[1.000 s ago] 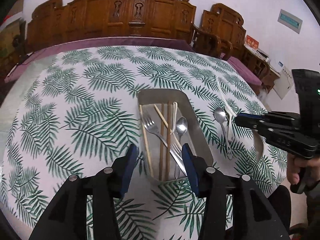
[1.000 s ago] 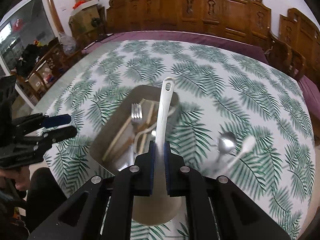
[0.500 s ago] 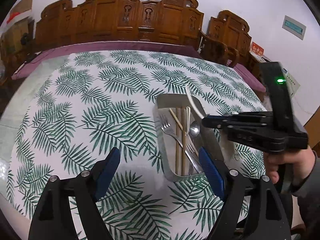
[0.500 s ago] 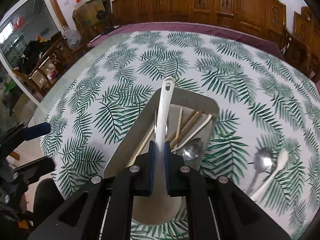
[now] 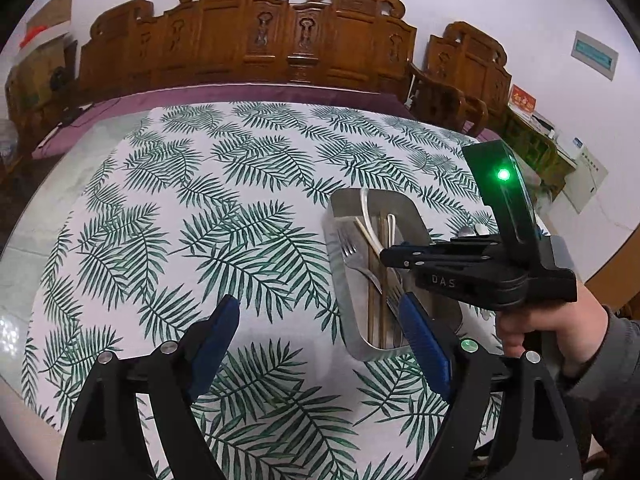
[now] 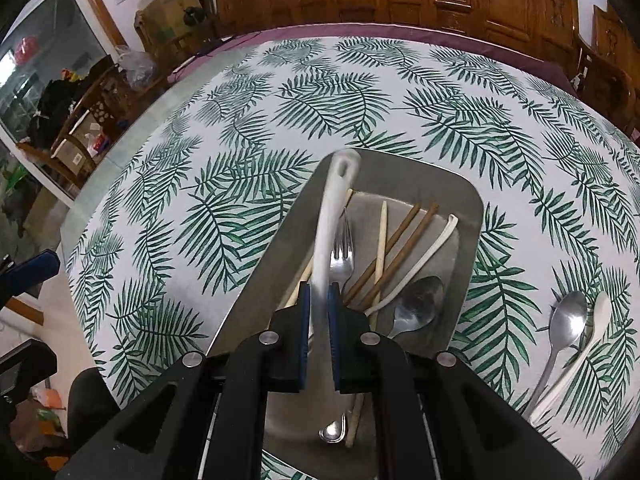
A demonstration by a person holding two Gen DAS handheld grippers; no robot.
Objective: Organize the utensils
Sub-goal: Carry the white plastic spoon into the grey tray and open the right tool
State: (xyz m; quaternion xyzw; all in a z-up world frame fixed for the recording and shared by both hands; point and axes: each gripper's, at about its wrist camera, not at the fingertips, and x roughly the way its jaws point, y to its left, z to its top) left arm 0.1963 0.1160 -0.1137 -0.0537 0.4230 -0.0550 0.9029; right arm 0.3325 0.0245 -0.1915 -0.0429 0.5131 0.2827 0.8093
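A metal tray point(image 6: 420, 176) on the leaf-print tablecloth holds a fork point(image 6: 342, 252), two brown chopsticks point(image 6: 404, 240), a pale chopstick, a metal spoon point(image 6: 418, 300) and a thin white spoon point(image 6: 432, 248). My right gripper point(image 6: 319, 300) is shut on the handle of a white spoon point(image 6: 334, 208) and hovers low over the tray's left side, with the handle pointing away from me. From the left wrist view, the right gripper point(image 5: 386, 257) sits above the tray point(image 5: 352, 320). My left gripper point(image 5: 320, 340) stands open and empty over the cloth, just left of the tray's near end.
A metal spoon point(image 6: 568, 320) and a white spoon point(image 6: 592, 336) lie together on the cloth right of the tray. Carved wooden chairs point(image 5: 296, 32) line the table's far side. A person's hand point(image 5: 548, 328) holds the right gripper at the table's right edge.
The left gripper's jaws have spread wide and it has drawn back to the left of the tray. The right gripper has come down over the tray with the white spoon.
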